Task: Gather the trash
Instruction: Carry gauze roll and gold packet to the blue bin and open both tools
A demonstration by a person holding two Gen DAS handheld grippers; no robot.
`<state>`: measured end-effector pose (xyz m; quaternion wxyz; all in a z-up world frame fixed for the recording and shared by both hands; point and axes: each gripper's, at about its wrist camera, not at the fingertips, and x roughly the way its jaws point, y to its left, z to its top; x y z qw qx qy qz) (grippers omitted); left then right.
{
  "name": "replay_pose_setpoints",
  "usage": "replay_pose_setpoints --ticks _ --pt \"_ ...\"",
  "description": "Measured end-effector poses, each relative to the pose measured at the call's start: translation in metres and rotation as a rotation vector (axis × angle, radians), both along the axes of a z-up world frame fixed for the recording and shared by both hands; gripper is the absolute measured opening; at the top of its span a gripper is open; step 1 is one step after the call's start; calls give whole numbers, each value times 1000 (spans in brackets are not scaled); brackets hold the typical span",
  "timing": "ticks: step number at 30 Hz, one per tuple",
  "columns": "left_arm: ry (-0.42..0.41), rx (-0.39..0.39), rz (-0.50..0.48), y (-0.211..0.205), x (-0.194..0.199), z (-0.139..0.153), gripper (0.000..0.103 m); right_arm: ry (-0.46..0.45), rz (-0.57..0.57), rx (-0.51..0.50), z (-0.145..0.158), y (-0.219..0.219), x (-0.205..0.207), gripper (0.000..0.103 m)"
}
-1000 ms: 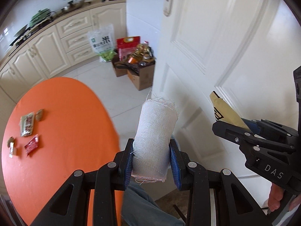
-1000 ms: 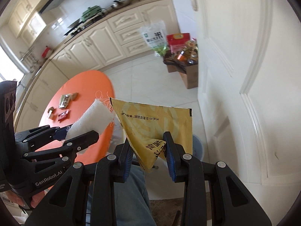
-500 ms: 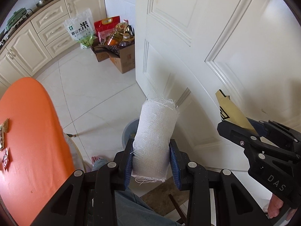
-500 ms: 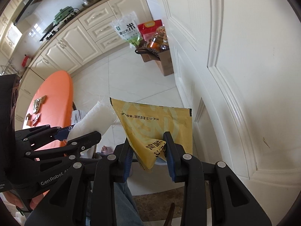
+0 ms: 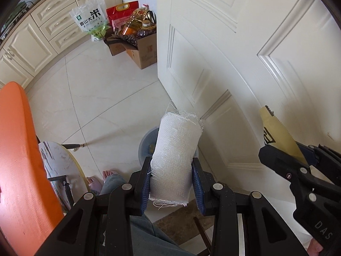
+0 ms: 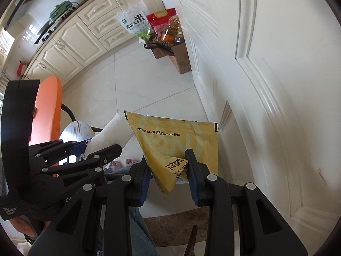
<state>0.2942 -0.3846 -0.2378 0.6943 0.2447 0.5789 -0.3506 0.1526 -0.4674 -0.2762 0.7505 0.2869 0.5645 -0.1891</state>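
My left gripper [image 5: 171,181] is shut on a white gauze roll [image 5: 175,157], which stands up between the blue pads. Directly behind the roll, on the floor, a grey-blue bin [image 5: 147,145] shows partly. My right gripper [image 6: 168,172] is shut on a yellow sachet wrapper [image 6: 177,145] with dark print. The right gripper [image 5: 302,166] also appears at the right edge of the left wrist view, with the sachet [image 5: 277,134] sticking out of it. In the right wrist view the left gripper [image 6: 102,149] with the gauze roll [image 6: 106,134] sits at the left.
A white panelled door [image 5: 245,53] fills the right side. The orange table [image 5: 19,160] lies at the left, a round marble stool [image 5: 61,166] beside it. Cardboard boxes with bottles and bags [image 5: 136,36] stand by the cream cabinets [image 5: 38,32]. A person's bare feet [image 5: 100,179] rest on the tiled floor.
Both grippers have sunk and tipped toward the floor, moving away from the orange table toward the door. The bin has come into view behind the gauze roll. Both grips are unchanged.
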Motion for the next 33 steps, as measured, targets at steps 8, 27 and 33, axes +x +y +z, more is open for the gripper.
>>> replay_pose_setpoints --ticks 8,27,33 --pt "15 10 -11 7 1 -6 37 25 -20 16 -12 -2 -2 31" --pt "-22 18 78 42 16 13 57 27 31 89 -29 16 27 40" --pt "-34 5 113 54 21 20 64 -8 45 72 -17 24 32 61"
